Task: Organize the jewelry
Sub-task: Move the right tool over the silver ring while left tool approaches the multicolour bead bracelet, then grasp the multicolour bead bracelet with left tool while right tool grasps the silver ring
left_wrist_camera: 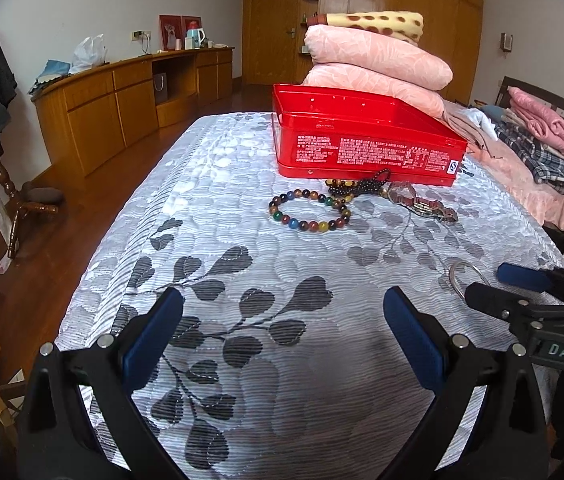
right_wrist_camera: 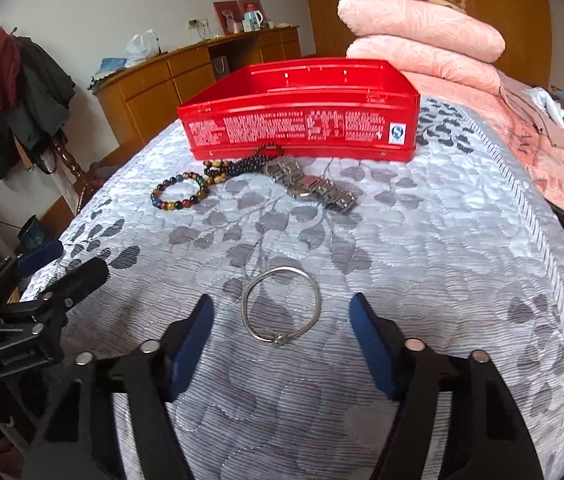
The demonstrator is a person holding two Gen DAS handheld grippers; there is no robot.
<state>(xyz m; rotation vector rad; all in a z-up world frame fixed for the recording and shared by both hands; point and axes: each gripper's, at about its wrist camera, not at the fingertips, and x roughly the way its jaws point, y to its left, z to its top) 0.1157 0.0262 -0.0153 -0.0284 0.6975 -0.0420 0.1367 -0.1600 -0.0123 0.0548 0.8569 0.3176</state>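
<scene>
An open red tin box (left_wrist_camera: 365, 140) (right_wrist_camera: 301, 120) stands on the grey leaf-patterned bedspread (left_wrist_camera: 242, 280). In front of it lie a multicoloured bead bracelet (left_wrist_camera: 309, 210) (right_wrist_camera: 180, 192), a dark bead bracelet (left_wrist_camera: 361, 186) (right_wrist_camera: 242, 166) and a metal watch (left_wrist_camera: 421, 202) (right_wrist_camera: 313, 188). A silver bangle (right_wrist_camera: 280, 305) (left_wrist_camera: 466, 280) lies just ahead of my right gripper (right_wrist_camera: 282, 308), between its open fingers. My left gripper (left_wrist_camera: 282, 300) is open and empty over bare bedspread. Each gripper shows at the edge of the other's view.
Folded pink quilts (left_wrist_camera: 377, 64) and a spotted blanket are stacked behind the box. Folded clothes (left_wrist_camera: 537, 140) lie at the right. A wooden sideboard (left_wrist_camera: 130, 92) lines the left wall, with a coat stand (right_wrist_camera: 22, 96) beside the bed.
</scene>
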